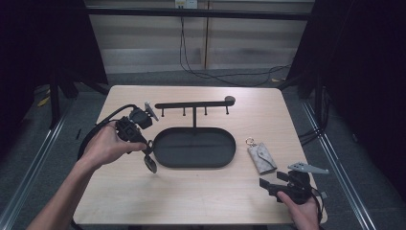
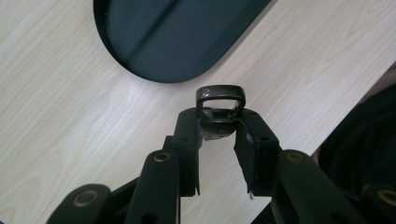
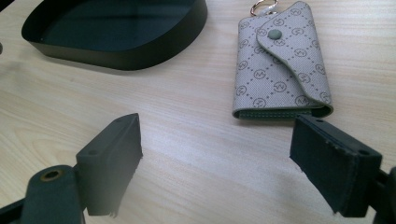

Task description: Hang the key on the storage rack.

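Just off the tray's (image 2: 140, 70) rim, left gripper (image 2: 219, 123) clamps a key fob (image 2: 220, 105).

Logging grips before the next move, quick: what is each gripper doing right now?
Left gripper: shut on a small dark key fob, lifted off the table.
Right gripper: open, nothing held, jaws facing the grey key pouch.
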A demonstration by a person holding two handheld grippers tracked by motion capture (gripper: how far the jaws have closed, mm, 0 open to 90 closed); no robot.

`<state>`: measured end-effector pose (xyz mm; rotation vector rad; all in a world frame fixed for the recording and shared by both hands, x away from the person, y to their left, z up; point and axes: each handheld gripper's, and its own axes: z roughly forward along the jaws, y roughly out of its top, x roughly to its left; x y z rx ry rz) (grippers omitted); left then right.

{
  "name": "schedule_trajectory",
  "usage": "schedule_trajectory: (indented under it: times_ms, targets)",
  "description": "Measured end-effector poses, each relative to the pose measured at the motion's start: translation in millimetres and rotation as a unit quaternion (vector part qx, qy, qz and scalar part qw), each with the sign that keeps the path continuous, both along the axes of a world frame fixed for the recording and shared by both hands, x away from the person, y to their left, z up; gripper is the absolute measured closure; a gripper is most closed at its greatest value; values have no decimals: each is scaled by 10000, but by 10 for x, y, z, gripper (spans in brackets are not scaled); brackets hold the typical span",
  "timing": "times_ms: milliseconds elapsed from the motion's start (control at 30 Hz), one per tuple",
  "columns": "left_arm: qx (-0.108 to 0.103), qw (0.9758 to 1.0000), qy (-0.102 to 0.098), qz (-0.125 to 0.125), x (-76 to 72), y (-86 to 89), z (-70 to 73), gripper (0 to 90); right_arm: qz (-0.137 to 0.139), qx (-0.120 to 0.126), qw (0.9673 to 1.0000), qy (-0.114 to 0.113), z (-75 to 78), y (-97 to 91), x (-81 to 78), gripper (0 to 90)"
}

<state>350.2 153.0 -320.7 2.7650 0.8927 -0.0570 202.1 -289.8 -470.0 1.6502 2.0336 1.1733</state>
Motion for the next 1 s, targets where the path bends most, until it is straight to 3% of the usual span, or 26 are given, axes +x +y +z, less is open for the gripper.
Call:
schedule_trajectory:
  times_ms: [367,633,1000]
  targets:
    - [1,9998,-94,155,91,25,118,706,9,-21,10000,7,-3,8,4,165]
    - [55,9999,-118,53,137,-50,183,706,10,-32,10000,-11,-1,10,0,166]
    - [38,9994,-207,269,282,-97,314,706,0,-10,10000,1,-1,4,1,166]
